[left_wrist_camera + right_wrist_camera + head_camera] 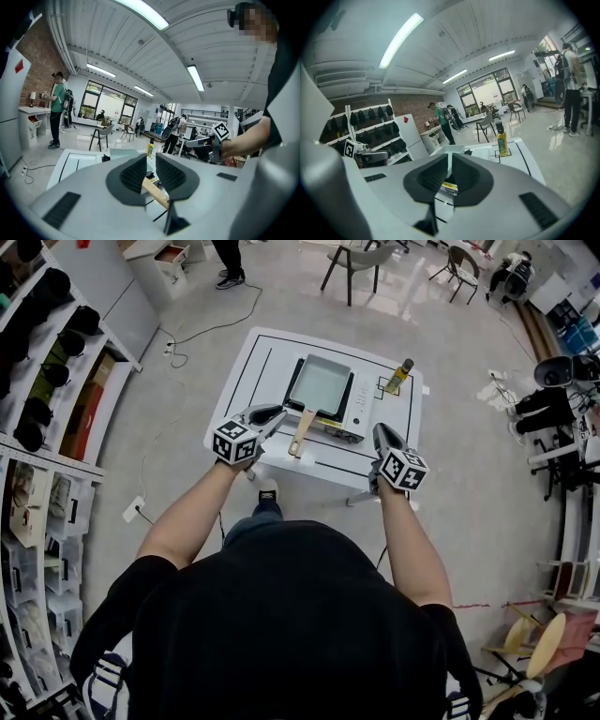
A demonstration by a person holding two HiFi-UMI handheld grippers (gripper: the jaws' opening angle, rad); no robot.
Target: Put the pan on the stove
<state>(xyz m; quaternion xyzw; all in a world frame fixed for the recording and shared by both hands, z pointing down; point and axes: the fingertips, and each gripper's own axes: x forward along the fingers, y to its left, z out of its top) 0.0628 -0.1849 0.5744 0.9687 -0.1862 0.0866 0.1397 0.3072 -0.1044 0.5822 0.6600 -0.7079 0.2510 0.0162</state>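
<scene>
A grey rectangular pan (321, 385) with a wooden handle (300, 434) rests on a flat portable stove (356, 414) in the middle of the white table (246, 371). My left gripper (272, 414) hovers just left of the handle, shut with nothing in it. In the left gripper view the handle (155, 193) shows beyond the closed jaws (151, 157). My right gripper (380, 431) is off the stove's front right corner, shut and empty. Past its jaws (449, 157) in the right gripper view the pan's wall (451, 150) is visible.
A yellow oil bottle (398, 376) stands in a marked square at the table's right side. Shelves (47, 409) line the left wall. Chairs (356, 263) and a cable (202, 329) lie beyond the table. People stand farther back in the room.
</scene>
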